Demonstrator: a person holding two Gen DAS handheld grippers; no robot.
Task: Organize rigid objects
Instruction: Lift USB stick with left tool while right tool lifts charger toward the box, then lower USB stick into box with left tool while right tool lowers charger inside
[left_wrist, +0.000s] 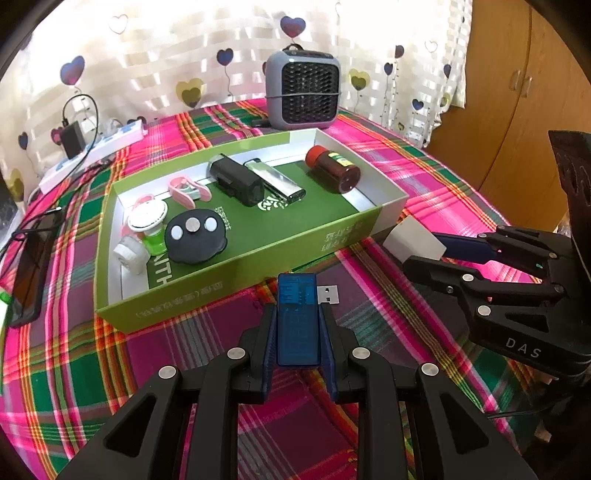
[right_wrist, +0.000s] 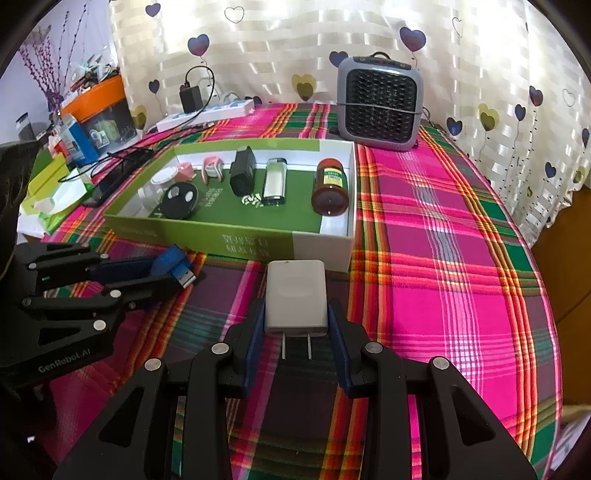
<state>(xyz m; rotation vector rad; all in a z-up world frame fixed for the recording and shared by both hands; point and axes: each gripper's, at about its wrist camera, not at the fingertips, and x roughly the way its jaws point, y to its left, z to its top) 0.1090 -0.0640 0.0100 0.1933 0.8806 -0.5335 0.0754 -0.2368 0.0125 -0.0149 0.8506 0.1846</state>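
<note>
Holding: translucent blue USB dongle (left_wrist: 297, 317) clamped in left gripper (left_wrist: 297, 328); white plastic wall charger (right_wrist: 296, 303) pinched by right gripper (right_wrist: 297, 314). Ahead: green cardboard tray (left_wrist: 236, 291). Risk: smooth casings slipping, or clipping the tray's near wall.

Tablecloth: I see a pink, green and purple plaid cloth (right_wrist: 461, 236) covering the whole surface.
Heater: a grey unit with a black grille (right_wrist: 380, 103) stands at the far edge, upright.
Curtain: pale, with heart prints (right_wrist: 295, 44), hanging behind it.
Power strip: white (right_wrist: 207, 110), far left, a black adapter (right_wrist: 190, 98) plugged in.
Cabinet: I make out wooden doors (left_wrist: 524, 103) at far right.
Clutter: boxes far left, too small to tell.
</note>
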